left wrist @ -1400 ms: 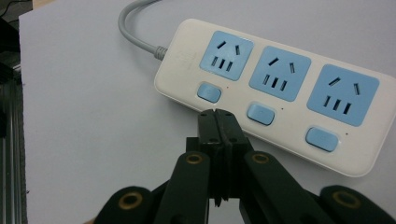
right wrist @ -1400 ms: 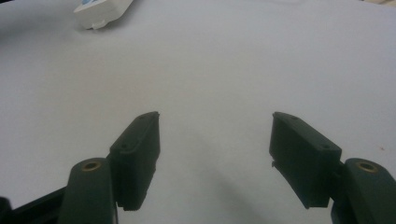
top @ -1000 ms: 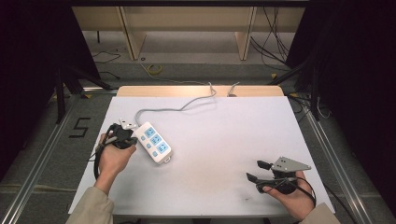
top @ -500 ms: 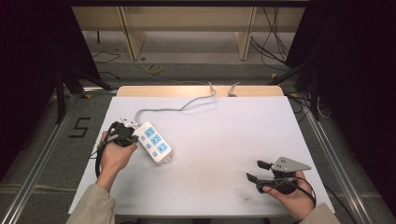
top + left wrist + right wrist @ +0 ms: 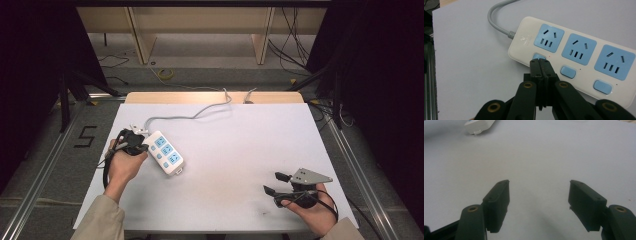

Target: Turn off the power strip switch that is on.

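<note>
Flatly, pinched-together left gripper (image 5: 540, 60) meets glossy rounded power strip (image 5: 574, 58) (plastic).

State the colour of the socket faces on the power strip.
Light blue, set in a white power strip body; the left gripper view shows it best.

Bare white tabletop (image 5: 240, 150) lies open centrally; white 3-socket power strip (image 5: 165, 152) (grey cable (image 5: 200, 112) trailing) blocks the left.

The left gripper (image 5: 134, 142) has crept slightly nearer the power strip (image 5: 164, 153). Its closed tips now meet the strip's end switch (image 5: 539, 56).
</note>
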`<state>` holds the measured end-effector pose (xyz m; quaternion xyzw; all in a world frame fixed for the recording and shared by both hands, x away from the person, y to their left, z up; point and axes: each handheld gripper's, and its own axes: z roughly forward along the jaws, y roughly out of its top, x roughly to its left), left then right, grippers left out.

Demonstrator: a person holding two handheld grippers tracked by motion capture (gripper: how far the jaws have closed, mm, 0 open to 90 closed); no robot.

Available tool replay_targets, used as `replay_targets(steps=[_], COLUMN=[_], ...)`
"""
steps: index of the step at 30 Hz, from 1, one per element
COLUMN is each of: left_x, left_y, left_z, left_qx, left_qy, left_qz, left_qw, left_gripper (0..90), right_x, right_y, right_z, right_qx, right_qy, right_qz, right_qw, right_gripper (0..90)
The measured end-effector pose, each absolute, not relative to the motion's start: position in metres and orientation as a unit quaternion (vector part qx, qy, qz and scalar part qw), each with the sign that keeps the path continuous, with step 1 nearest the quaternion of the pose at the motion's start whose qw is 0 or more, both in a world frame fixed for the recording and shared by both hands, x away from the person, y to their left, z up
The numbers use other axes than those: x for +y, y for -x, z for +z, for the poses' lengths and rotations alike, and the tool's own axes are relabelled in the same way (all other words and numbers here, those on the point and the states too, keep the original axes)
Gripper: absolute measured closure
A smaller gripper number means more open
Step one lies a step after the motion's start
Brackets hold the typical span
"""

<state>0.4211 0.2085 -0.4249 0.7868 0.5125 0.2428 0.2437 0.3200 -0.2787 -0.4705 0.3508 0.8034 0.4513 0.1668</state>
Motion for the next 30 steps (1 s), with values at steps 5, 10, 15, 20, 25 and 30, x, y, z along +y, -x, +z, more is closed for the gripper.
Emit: replay_targets(steps=[5, 10, 15, 20, 25, 30], left_x=[0.209, 0.209, 0.21, 0.21, 0.212, 0.212], left_y=[-0.423, -0.424, -0.427, -0.429, -0.431, -0.432], left_z=[-0.425, -0.424, -0.423, -0.423, -0.422, -0.421], left_qx=[0.513, 0.514, 0.516, 0.515, 0.519, 0.518], left_qy=[-0.788, -0.787, -0.786, -0.787, -0.785, -0.786], left_qz=[0.241, 0.241, 0.24, 0.24, 0.239, 0.239], left_qw=[0.242, 0.242, 0.241, 0.239, 0.241, 0.238], left_gripper=[89.7, 89.7, 89.7, 89.7, 89.7, 89.7], right_x=[-0.279, -0.278, -0.278, -0.278, -0.277, -0.278], right_y=[-0.32, -0.32, -0.32, -0.32, -0.32, -0.32], right_z=[-0.471, -0.471, -0.471, -0.471, -0.471, -0.471], right_qx=[0.804, 0.803, 0.804, 0.804, 0.805, 0.806], right_qy=[-0.35, -0.351, -0.35, -0.349, -0.349, -0.348], right_qz=[0.451, 0.452, 0.452, 0.452, 0.451, 0.45], right_qw=[0.167, 0.166, 0.165, 0.164, 0.164, 0.164], right_gripper=[34.4, 34.4, 34.4, 34.4, 34.4, 34.4])
